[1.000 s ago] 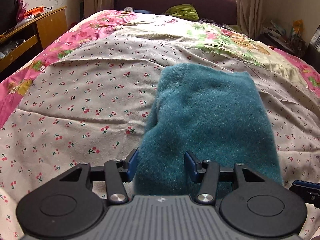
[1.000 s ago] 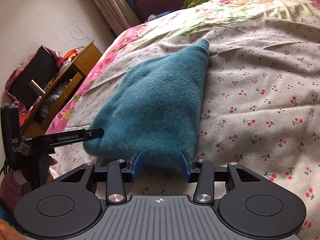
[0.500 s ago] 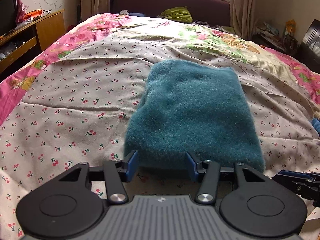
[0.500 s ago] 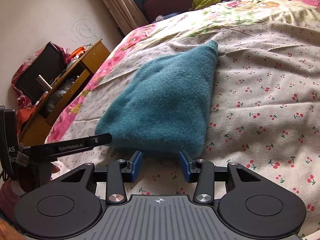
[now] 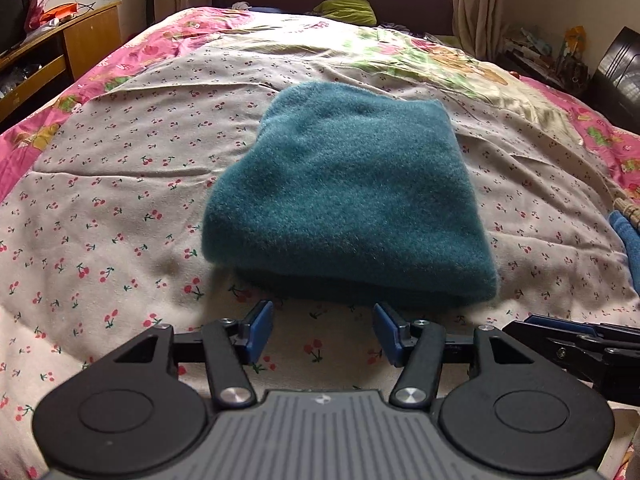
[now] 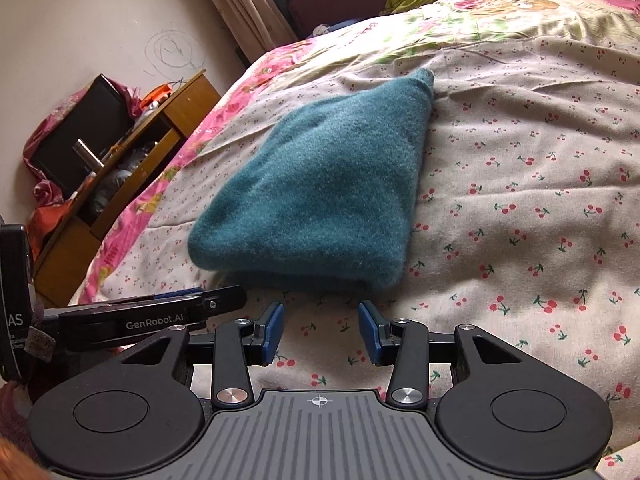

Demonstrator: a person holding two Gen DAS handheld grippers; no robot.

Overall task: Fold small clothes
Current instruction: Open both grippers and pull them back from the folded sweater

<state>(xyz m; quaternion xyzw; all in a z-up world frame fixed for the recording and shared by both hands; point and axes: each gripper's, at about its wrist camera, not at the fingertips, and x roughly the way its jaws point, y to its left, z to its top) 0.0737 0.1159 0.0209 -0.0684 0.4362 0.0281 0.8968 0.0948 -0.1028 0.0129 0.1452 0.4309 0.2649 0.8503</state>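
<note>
Right, folded teal sweater (image 5: pixel 348 196) lies flat on the cherry-print bedspread (image 5: pixel 120 184), mid-bed, nothing gripping it. Left gripper (image 5: pixel 323 334) sits just short of the sweater's near edge, at 6 o'clock from it; jaws spread wide, blue pads (image 5: pixel 259 332) empty, only bedspread between them. Right gripper (image 6: pixel 321 334) same story: jaws spread, pads (image 6: pixel 273 332) clear of the fabric, sweater (image 6: pixel 320 196) at 12 o'clock just beyond the tips. In the right wrist view the sweater tapers to a point toward 1 o'clock; near edge is a thick rounded fold. Left gripper body shows in the right view at 9 o'clock (image 6: pixel 160 316), right gripper body in the left view at 3 o'clock (image 5: pixel 580 344), so the two sit side by side, close. Wooden side table (image 6: pixel 132 168) beside the bed at 10 o'clock in the right view. Green cloth (image 5: pixel 348 8) at the headboard, 12 o'clock in the left view
</note>
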